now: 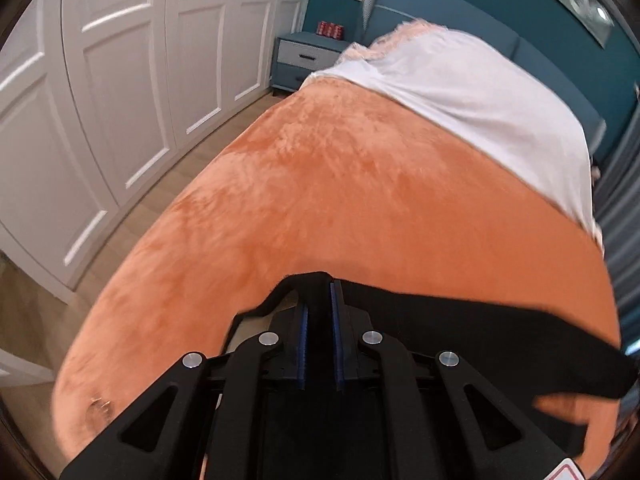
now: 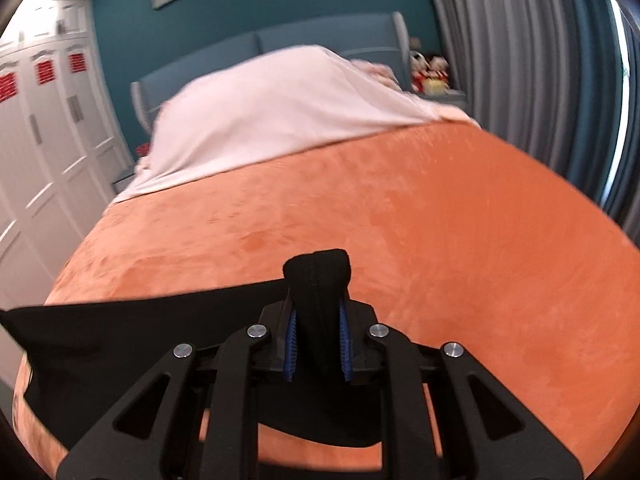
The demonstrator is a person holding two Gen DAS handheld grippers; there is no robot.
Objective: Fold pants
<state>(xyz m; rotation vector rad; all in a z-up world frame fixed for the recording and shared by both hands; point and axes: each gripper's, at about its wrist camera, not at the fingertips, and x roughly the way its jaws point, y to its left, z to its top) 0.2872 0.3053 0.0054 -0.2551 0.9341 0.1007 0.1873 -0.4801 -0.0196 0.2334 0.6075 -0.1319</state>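
Note:
The black pants hang stretched between my two grippers above the orange bedspread. My left gripper is shut on one corner of the pants, and the cloth runs off to the right. My right gripper is shut on a bunched fold of the pants that sticks up between the blue pads. From there the cloth spreads to the left over the bedspread.
A white sheet covers the head of the bed. White wardrobe doors stand to the left across a strip of wood floor. A blue nightstand and grey curtains flank the headboard.

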